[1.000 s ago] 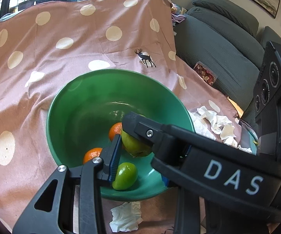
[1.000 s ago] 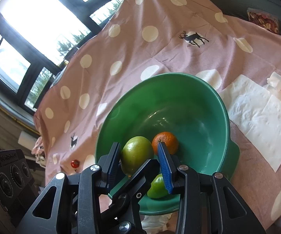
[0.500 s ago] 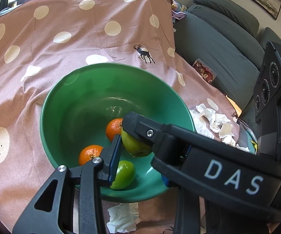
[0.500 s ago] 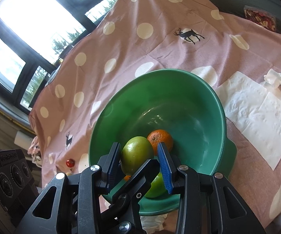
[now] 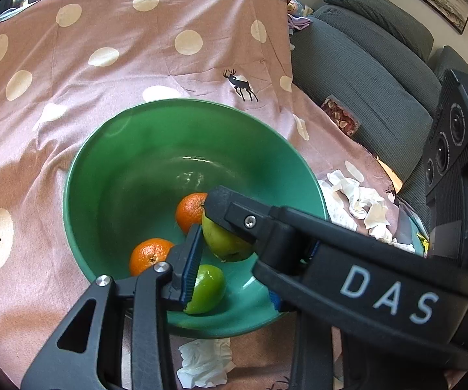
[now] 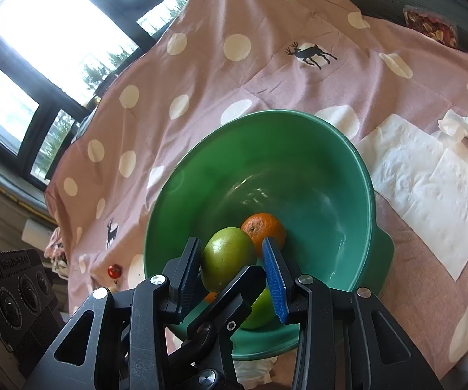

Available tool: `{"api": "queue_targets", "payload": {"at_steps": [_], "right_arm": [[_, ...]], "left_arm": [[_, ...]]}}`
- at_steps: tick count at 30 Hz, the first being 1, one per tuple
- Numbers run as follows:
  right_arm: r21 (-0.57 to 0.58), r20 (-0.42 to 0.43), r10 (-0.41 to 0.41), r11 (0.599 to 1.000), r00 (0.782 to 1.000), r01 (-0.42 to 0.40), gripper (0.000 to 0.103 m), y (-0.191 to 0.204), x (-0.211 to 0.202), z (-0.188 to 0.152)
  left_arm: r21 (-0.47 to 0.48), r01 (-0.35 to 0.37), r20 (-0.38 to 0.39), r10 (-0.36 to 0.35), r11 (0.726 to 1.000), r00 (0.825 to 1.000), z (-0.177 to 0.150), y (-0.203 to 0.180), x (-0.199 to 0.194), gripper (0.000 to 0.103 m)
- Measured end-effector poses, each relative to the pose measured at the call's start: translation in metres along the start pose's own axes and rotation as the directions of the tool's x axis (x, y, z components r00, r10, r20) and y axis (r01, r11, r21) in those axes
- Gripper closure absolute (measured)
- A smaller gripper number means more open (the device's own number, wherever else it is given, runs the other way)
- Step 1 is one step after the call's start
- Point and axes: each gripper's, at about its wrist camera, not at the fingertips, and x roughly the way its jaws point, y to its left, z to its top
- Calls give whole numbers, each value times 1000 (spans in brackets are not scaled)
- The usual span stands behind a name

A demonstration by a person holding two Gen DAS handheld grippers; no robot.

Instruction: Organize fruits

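**A:** Where is the fruit right now?

**B:** The right gripper (image 6: 230,253) has its jaws clenched on the large round green apple (image 6: 224,260), low over the deep green plastic bowl (image 6: 299,113). The left gripper (image 5: 234,273) crosses under it, and I cannot tell whether its jaws are gripping anything.

**A:** How should the apple go in?

**B:** I would lower it to bare bowl floor, right of the small green lime (image 5: 208,289) and clear of the orange mandarin (image 6: 263,227). I would let go only once it rests, so it won't roll.

**A:** And around it?

**B:** Bright windows (image 6: 55,32) sit at upper left. The table wears a pink polka-dot cloth (image 6: 234,74), and a red cherry tomato (image 6: 114,271) lies loose on it at lower left. White paper napkins (image 6: 429,195) are at right, and the left wrist view shows a grey sofa (image 5: 364,81) beyond
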Motion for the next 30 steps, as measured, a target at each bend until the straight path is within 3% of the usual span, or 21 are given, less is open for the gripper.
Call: {"api": "queue_targets", "payload": {"at_steps": [3,6,9,13,18,20,24,26,28,30], "right_arm": [[-7,4,-12,1000,1000,12,63,1,1,-1],[-9,15,-87,996,996,87,63,-1,0,-2],[-2,28,-81,997,996,82,63,-3,-3,-1],[-21,66,-125,992,990,126,63,0,-10,-1],[-51,117,-135,989,984,142,63,9,-19,-2],[-66,135,-137,987,981,147,63,15,-22,-4],[-103,147,-140,982,979,156,62,28,-24,-6],[-131,152,-146,977,977,167,51,37,-23,-10],[-158,151,-140,974,979,164,51,45,-21,-13],[-190,140,-133,969,981,158,51,54,-18,-17]], "left_arm": [[13,-38,1,38,999,999,-1,-1,-1,66],[11,-49,2,49,999,999,-4,1,-5,63],[-11,-50,26,51,999,998,-6,7,-18,59],[-30,-81,75,83,996,994,-10,15,-47,46],[-61,-190,132,196,980,972,-19,31,-89,30],[-108,-260,163,275,959,947,-25,43,-109,29],[-243,-377,238,432,894,870,-50,69,-154,19],[-316,-419,229,497,851,837,-64,88,-171,19],[-374,-450,205,545,811,813,-77,105,-184,18],[-410,-466,186,572,784,799,-87,119,-190,17]]}}
